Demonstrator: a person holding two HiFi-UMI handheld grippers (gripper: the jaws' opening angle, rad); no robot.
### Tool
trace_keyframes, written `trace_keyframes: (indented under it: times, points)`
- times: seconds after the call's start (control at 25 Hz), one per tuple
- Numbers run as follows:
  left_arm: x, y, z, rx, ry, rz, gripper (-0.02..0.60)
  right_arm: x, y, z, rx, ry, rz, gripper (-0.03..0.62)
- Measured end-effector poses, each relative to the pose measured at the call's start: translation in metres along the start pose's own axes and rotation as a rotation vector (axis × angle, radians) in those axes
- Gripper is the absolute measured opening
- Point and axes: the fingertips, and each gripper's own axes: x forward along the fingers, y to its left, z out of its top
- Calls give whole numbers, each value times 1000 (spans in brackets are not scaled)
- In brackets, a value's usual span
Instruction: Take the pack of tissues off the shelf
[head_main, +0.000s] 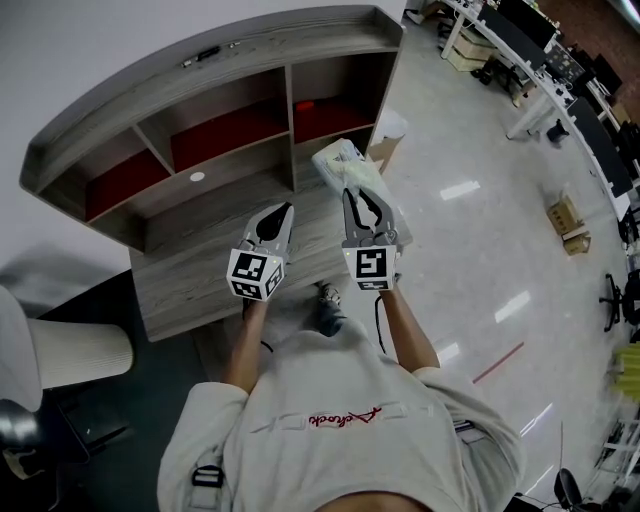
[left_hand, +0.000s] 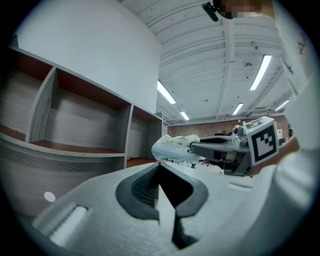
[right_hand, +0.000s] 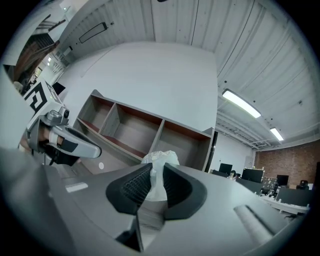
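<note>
Where the right gripper's (right_hand: 156, 173) jaws stand only a narrow gap apart, the pack of tissues (right_hand: 160, 159) sits pinched between their ribbed pads. Its crinkled white wrapper bulges out past the tips toward 12 o'clock. In the head view the same pack (head_main: 345, 165) juts from the right gripper (head_main: 352, 196) at 12 o'clock, out in front of the shelf's (head_main: 250, 50) right-hand compartment and above the right end of the bench (head_main: 200, 270).

At 9 o'clock from that grip, well apart from the pack, the left gripper (head_main: 284, 212) hangs over the bench. Its jaws meet at the tips with nothing between them, as the left gripper view (left_hand: 160, 167) shows. From that view the pack (left_hand: 172, 147) appears at 1 o'clock, beyond the closed tips, with the right gripper's grey jaws clamped on its near end. The shelf's open compartments lie toward 10 o'clock.
</note>
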Motion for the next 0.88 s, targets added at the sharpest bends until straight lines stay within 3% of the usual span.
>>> trace_keyframes:
  times: [0.88]
  points:
    - [-50, -32, -6, 7, 1, -8, -1, -60, 25, -2, 24, 23, -25, 63]
